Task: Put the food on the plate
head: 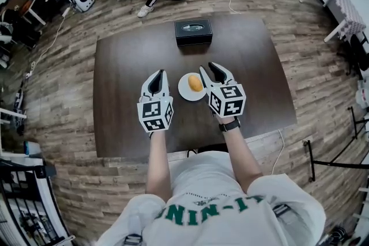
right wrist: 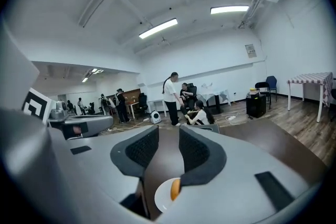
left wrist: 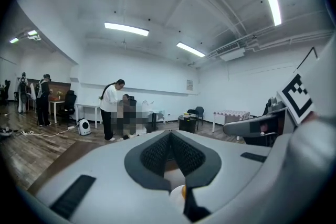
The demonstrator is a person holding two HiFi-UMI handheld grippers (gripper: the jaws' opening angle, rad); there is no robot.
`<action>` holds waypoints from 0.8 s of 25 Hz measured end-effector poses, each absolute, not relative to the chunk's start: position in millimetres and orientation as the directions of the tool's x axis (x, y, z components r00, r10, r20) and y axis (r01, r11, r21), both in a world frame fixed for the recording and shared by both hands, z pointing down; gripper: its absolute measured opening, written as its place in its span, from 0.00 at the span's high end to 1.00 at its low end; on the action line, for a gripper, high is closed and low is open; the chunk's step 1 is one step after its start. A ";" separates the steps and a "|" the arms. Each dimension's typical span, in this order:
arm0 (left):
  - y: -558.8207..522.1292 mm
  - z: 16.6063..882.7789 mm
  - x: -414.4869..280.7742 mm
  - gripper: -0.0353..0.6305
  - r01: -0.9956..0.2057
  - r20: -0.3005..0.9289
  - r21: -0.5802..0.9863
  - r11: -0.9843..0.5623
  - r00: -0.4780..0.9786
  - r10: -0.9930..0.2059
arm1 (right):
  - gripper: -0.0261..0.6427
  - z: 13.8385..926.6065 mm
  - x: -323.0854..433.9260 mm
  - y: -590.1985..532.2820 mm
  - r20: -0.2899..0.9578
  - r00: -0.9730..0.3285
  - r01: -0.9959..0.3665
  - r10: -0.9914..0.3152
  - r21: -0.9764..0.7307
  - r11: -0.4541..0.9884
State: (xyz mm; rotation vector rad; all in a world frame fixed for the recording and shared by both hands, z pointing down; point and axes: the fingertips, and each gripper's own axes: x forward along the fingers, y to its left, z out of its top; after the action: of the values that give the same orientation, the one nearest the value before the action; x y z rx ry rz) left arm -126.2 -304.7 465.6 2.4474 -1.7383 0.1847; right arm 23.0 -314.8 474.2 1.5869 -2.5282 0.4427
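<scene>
Both empty, we note: left gripper jaws together, right gripper jaws slightly apart; food on plate between the jaws.

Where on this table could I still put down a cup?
The table is bare left of the left gripper, right of the right gripper, and between box and plate. The middle is crowded: the plate with its food, a gripper at each side.
</scene>
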 end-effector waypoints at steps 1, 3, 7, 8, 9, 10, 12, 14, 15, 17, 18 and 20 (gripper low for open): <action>-301.5 460.0 -127.2 0.92 -0.945 0.165 0.032 -0.325 0.326 -0.931 | 0.77 466.1 21.6 -310.4 0.240 -0.439 -0.897 -0.865 -0.169 0.409; -295.6 450.5 -129.4 0.92 -0.946 0.144 0.024 -0.323 0.323 -0.935 | 0.79 450.7 19.3 -301.9 0.209 -0.432 -0.901 -0.877 -0.138 0.411; -286.1 430.3 -132.6 0.93 -0.946 0.102 0.011 -0.324 0.323 -0.941 | 0.84 423.7 16.2 -288.8 0.150 -0.421 -0.907 -0.895 -0.096 0.410; -284.4 425.0 -133.2 0.92 -0.946 0.091 0.007 -0.324 0.323 -0.942 | 0.85 418.2 15.6 -286.7 0.135 -0.420 -0.907 -0.898 -0.094 0.410; -282.8 420.4 -133.7 0.92 -0.946 0.082 0.002 -0.324 0.323 -0.943 | 0.86 413.4 15.1 -285.0 0.122 -0.418 -0.908 -0.900 -0.092 0.409; -281.2 416.6 -134.0 0.92 -0.946 0.075 -0.002 -0.325 0.324 -0.943 | 0.87 409.6 14.4 -283.4 0.112 -0.416 -0.909 -0.902 -0.091 0.408; -277.4 411.6 -134.2 0.92 -0.944 0.066 -0.009 -0.330 0.329 -0.942 | 0.90 404.9 12.7 -280.6 0.101 -0.411 -0.911 -0.906 -0.088 0.403; -274.3 407.8 -135.5 0.92 -0.943 0.059 -0.012 -0.334 0.332 -0.941 | 0.92 401.4 9.4 -279.4 0.098 -0.408 -0.912 -0.908 -0.078 0.402; -273.3 405.9 -136.3 0.92 -0.942 0.055 -0.013 -0.334 0.333 -0.941 | 0.94 399.5 7.4 -279.2 0.095 -0.408 -0.913 -0.908 -0.074 0.402; -271.5 402.8 -137.6 0.92 -0.942 0.048 -0.013 -0.335 0.334 -0.941 | 0.94 396.7 4.1 -278.0 0.091 -0.411 -0.911 -0.907 -0.070 0.405; -270.8 401.9 -138.0 0.92 -0.942 0.047 -0.014 -0.335 0.334 -0.942 | 0.94 396.1 2.8 -277.2 0.091 -0.413 -0.910 -0.906 -0.070 0.408; -270.1 401.3 -139.0 0.92 -0.943 0.045 -0.015 -0.333 0.332 -0.942 | 0.94 395.9 0.8 -276.1 0.091 -0.418 -0.908 -0.904 -0.072 0.412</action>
State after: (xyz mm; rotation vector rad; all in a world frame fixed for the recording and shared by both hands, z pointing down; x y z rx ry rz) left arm -139.0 -270.1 401.3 2.5526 -1.8053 0.0713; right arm 0.8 -276.1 395.9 1.6742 -2.6087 0.1708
